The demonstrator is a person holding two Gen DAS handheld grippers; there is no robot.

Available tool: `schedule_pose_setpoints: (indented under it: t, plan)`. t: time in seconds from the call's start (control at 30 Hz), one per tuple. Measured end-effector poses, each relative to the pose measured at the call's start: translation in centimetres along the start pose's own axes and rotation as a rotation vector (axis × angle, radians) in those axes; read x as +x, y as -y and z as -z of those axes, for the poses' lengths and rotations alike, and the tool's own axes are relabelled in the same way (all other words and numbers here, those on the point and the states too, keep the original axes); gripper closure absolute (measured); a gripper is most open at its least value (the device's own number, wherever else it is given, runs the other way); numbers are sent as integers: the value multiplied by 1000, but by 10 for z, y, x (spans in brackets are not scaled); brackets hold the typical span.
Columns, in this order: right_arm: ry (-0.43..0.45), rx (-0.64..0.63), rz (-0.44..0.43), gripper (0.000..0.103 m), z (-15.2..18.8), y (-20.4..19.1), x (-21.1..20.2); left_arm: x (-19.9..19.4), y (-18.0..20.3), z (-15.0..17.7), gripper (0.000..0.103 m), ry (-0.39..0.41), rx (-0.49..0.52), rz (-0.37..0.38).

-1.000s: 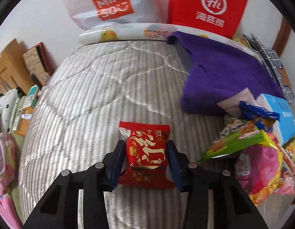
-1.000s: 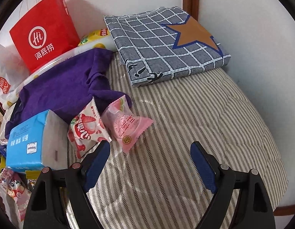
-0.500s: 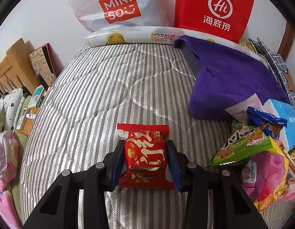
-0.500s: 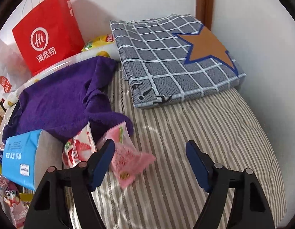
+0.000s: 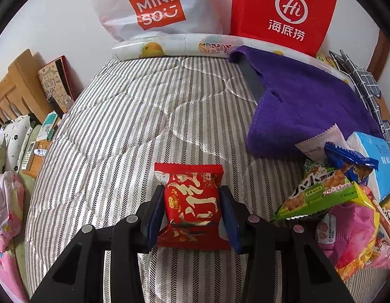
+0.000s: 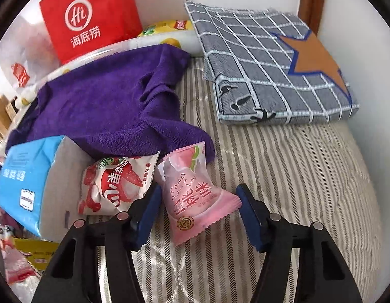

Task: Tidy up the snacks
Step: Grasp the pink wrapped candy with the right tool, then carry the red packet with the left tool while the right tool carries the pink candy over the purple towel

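Note:
My left gripper [image 5: 191, 212] is shut on a red snack packet [image 5: 192, 202] with gold writing and holds it over the striped bed cover [image 5: 124, 126]. A heap of snack bags [image 5: 341, 197] lies to its right. My right gripper [image 6: 198, 207] is open, its fingers on either side of a pink peach snack packet [image 6: 195, 197] that lies on the bed. A white strawberry packet [image 6: 114, 184] lies just left of the pink one, beside a blue tissue pack [image 6: 25, 184].
A purple towel [image 6: 106, 108] lies behind the snacks. A folded grey checked blanket [image 6: 270, 70] sits at the back right by the wall. A red paper bag [image 5: 283, 12] and a white Miniso bag [image 5: 157, 7] stand against the far wall.
My right gripper has moved left and forward so the pink packet now lies between its open fingers. My left gripper has drawn back slightly, still holding the red packet.

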State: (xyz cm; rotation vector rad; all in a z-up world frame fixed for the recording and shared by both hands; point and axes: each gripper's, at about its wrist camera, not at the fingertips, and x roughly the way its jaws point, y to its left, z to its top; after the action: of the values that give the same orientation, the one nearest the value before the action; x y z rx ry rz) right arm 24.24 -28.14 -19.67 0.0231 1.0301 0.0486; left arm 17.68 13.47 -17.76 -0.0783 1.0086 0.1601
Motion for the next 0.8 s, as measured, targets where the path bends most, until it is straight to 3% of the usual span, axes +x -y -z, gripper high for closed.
schedule_pose_setpoints:
  t: [0.17, 0.53, 0.8]
  plan:
    - [34, -6, 2, 56, 5, 2, -11, -5, -2, 4, 63, -3, -15, 14]
    - [100, 91, 21, 57, 31, 20, -71, -36, -5, 16, 63, 27, -40, 32]
    - [163, 100, 10, 56, 42, 4, -121, -77, 5, 23, 63, 78, -34, 84]
